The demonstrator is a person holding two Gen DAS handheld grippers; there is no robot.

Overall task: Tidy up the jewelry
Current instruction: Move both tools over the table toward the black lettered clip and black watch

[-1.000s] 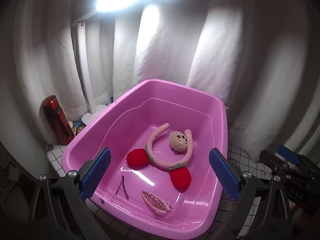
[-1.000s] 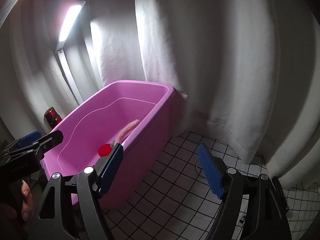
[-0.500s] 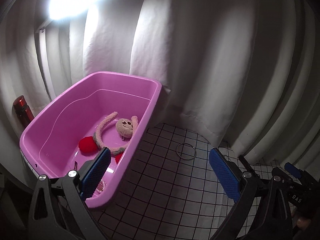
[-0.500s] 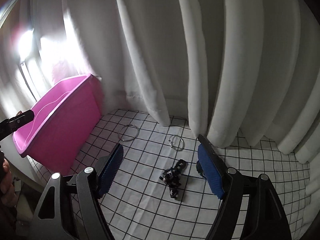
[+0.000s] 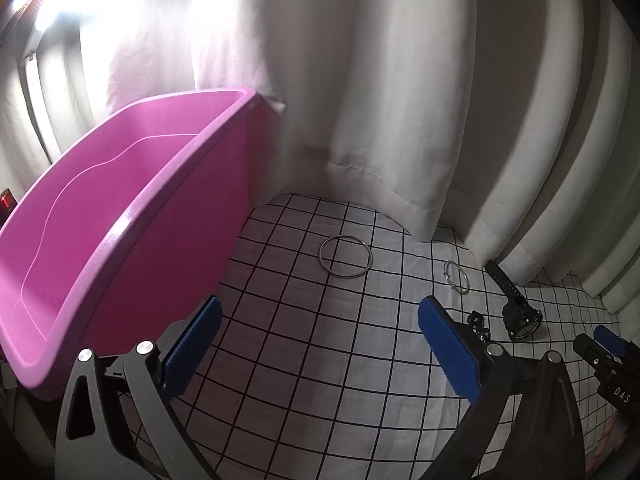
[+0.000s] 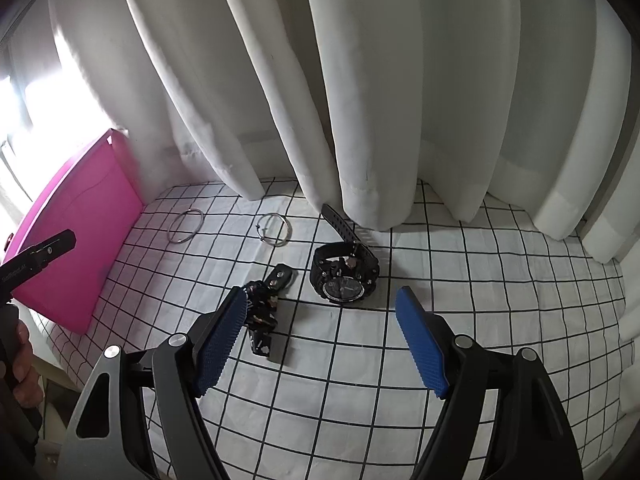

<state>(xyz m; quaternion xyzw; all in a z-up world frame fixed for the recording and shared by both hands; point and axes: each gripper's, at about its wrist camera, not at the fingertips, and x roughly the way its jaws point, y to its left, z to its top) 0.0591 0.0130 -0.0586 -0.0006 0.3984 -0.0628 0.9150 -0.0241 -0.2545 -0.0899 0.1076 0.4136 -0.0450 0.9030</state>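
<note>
So, a white cloth (image 6: 360, 360) with thin black lines making squares covers the table, and it looks soft and a little wrinkled. Long white curtains (image 6: 360, 80) hang in thick folds at the far side, their bottom edges resting on the cloth.

On the left stands a big pink tub (image 5: 132, 220) made of smooth, shiny plastic with a rounded rim. From these views its inside cannot be seen to the bottom.

The jewelry lies on the cloth, to the right of the tub. Nearest the tub is a big ring (image 5: 346, 256) — thin, round, silver metal, lying flat. Further right is a small ring (image 6: 274, 230), also thin and shiny, with a tiny clasp. Near the curtains lies a black watch (image 6: 344, 276), chunky and dark, with a round face and a bumpy strap that runs back under a curtain fold. Just left of the watch lies a black bracelet (image 6: 264, 308), lumpy and knobbly, stretched out in a line.

The left gripper (image 5: 320, 344) hangs over the cloth beside the tub with its blue, dotted fingers (image 5: 194, 344) spread wide, gripping nothing. The right gripper (image 6: 322, 340) hangs over the cloth near the watch — its blue fingers (image 6: 420, 344) are wide apart too, with nothing between them. Its left finger hides part of the bracelet.
</note>
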